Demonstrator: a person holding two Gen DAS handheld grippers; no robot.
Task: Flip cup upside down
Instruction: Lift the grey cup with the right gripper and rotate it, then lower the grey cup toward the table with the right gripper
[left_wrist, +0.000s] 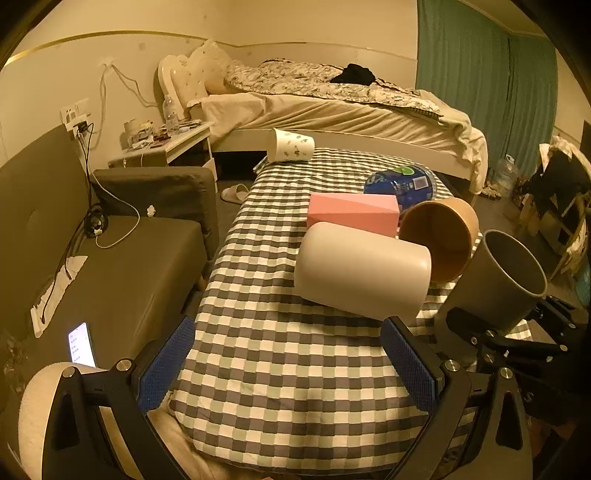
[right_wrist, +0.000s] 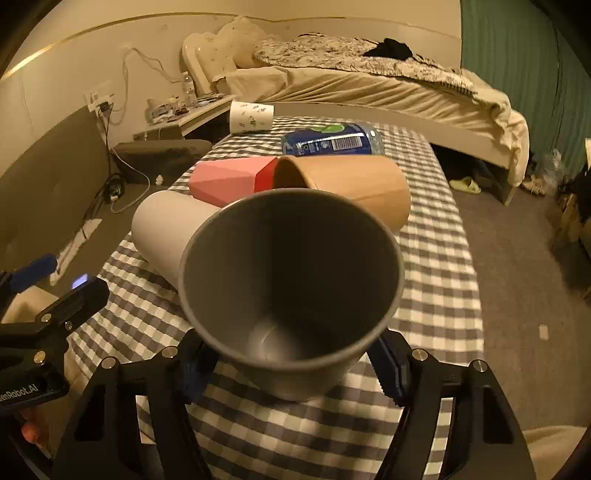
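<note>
A grey cup (right_wrist: 291, 280) fills the right wrist view, mouth toward the camera, tilted. My right gripper (right_wrist: 295, 369) is shut on its lower body, blue pads at both sides. In the left wrist view the same grey cup (left_wrist: 495, 284) is held at the right, above the checked cloth. My left gripper (left_wrist: 291, 358) is open and empty over the cloth, just in front of a cream cup (left_wrist: 362, 269) that lies on its side.
On the checked table (left_wrist: 280, 376) lie a tan cup (left_wrist: 439, 236), a pink faceted cup (left_wrist: 351, 212), a blue wipes pack (left_wrist: 402, 184) and a white patterned paper cup (left_wrist: 290, 146). A grey sofa (left_wrist: 110, 266) stands left. A bed (left_wrist: 332, 107) is behind.
</note>
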